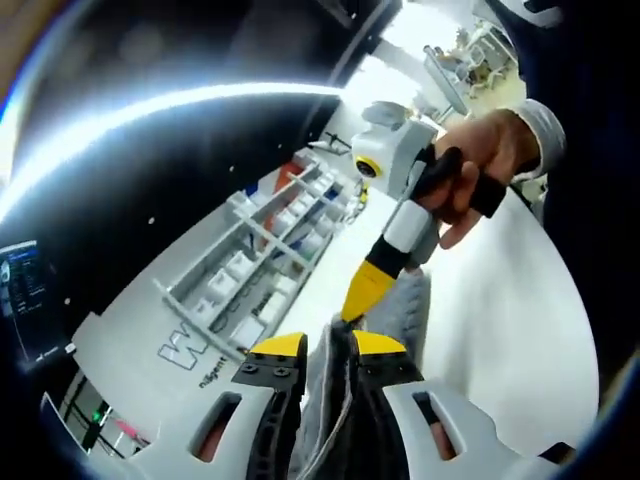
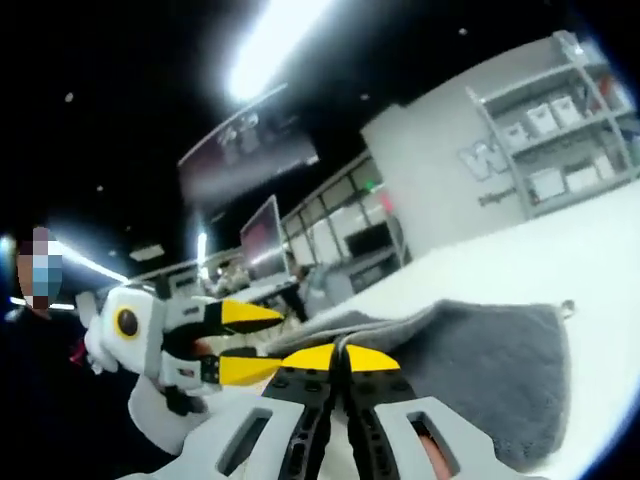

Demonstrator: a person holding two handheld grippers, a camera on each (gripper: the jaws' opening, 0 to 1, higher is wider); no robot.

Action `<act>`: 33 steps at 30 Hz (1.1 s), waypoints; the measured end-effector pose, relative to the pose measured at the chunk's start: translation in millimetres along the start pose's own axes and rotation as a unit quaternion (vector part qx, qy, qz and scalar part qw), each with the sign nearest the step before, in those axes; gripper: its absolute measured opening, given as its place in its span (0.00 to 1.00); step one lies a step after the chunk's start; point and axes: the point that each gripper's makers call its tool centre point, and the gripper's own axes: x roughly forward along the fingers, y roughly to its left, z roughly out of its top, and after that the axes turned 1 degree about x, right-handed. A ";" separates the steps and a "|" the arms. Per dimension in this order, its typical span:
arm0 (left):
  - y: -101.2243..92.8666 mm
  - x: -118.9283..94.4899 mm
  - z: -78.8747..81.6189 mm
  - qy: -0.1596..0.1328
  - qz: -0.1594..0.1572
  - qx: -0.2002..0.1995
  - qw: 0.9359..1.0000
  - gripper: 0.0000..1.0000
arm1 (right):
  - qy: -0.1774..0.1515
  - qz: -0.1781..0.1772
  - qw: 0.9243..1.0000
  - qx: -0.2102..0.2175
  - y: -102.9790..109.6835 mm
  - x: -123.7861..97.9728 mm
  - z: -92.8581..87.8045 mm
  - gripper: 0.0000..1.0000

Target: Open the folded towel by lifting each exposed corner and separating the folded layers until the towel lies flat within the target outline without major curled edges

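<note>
The left gripper [image 1: 328,345] is clenched on a fold of the grey towel [image 1: 405,305], its yellow-tipped jaws pinched together on the cloth, which runs up between them. The right gripper [image 2: 340,355] is clamped the same way on the near edge of the towel [image 2: 480,370], jaws closed with fabric between the tips. The towel hangs and drapes between the two grippers above a broad white table [image 2: 560,260], its far part spreading toward the right in the right gripper view. The step in hand looks like the lift-and-separate stage: both corners are gripped and raised, but the layers are not yet spread flat. The next move likely calls for drawing the grippers apart to pull the folds open, then lowering the cloth evenly. In the left gripper view a person's hand [image 1: 480,165] grips the right gripper's handle, angled downward toward the towel. White shelving [image 1: 270,250] with boxes stands far beyond the table.
</note>
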 end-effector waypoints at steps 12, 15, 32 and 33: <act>0.6 4.2 -16.3 0.028 0.006 -0.014 0.999 0.16 | -0.003 0.025 0.999 -0.025 12.9 -2.1 3.6 0.00; -3.2 5.2 -19.1 0.033 -0.002 -0.023 0.999 0.11 | -0.002 0.031 0.999 -0.022 14.7 -2.3 3.3 0.00; -15.3 8.3 -17.2 0.026 -0.027 -0.042 0.998 0.12 | -0.012 0.075 0.997 0.015 25.9 -4.8 4.4 0.00; -16.0 8.1 -16.4 0.023 -0.029 -0.044 0.998 0.12 | -0.014 0.079 0.997 0.018 27.4 -5.1 5.0 0.00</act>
